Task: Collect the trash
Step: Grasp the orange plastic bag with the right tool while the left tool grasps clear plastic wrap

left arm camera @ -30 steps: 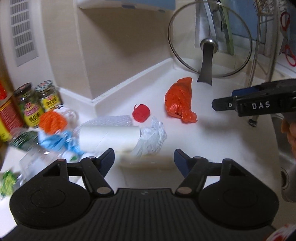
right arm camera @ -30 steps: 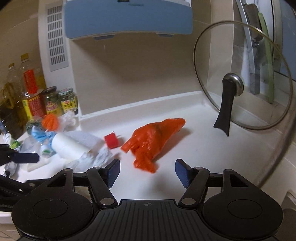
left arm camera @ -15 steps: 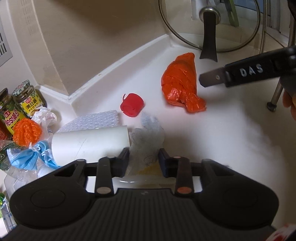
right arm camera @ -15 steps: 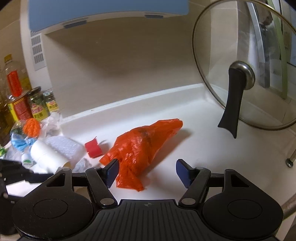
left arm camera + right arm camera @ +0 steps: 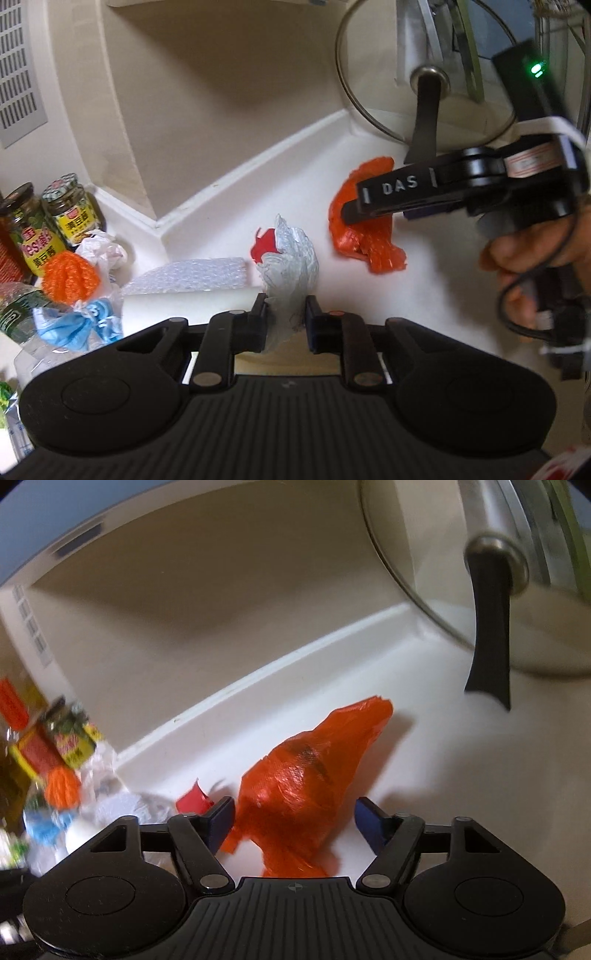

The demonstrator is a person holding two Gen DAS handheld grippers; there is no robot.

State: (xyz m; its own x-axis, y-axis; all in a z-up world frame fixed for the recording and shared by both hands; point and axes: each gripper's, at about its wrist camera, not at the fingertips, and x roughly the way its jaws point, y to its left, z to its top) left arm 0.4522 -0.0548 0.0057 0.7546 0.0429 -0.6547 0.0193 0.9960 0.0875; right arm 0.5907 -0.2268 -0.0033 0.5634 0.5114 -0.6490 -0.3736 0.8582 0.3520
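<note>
Trash lies scattered over the white surface (image 5: 229, 206) in a corner by the wall. Nearest the left gripper (image 5: 286, 321) is a crumpled clear plastic bag (image 5: 291, 266); its jaws have just been closing and now pinch the bag's lower end between them. A red scrap (image 5: 264, 243) sits just behind the bag, partly hidden by it. To the left lie a white roll (image 5: 188, 304) and a sheet of bubble wrap (image 5: 192, 275), then a blue wad (image 5: 75, 326), an orange net ball (image 5: 68, 277) and a crumpled white wrapper (image 5: 103, 249), with two jars (image 5: 72, 208) behind them.

The orange plastic bag (image 5: 314, 775) lies further right on the surface. The right gripper (image 5: 295, 818) straddles its near end; the jaws have just been opening and stand wide apart, one on either side of the bag, not pressing it. From the left camera the right gripper (image 5: 351, 216) appears over the bag, held by a hand (image 5: 532, 254). A glass pot lid (image 5: 491, 576) leans upright behind.
</note>
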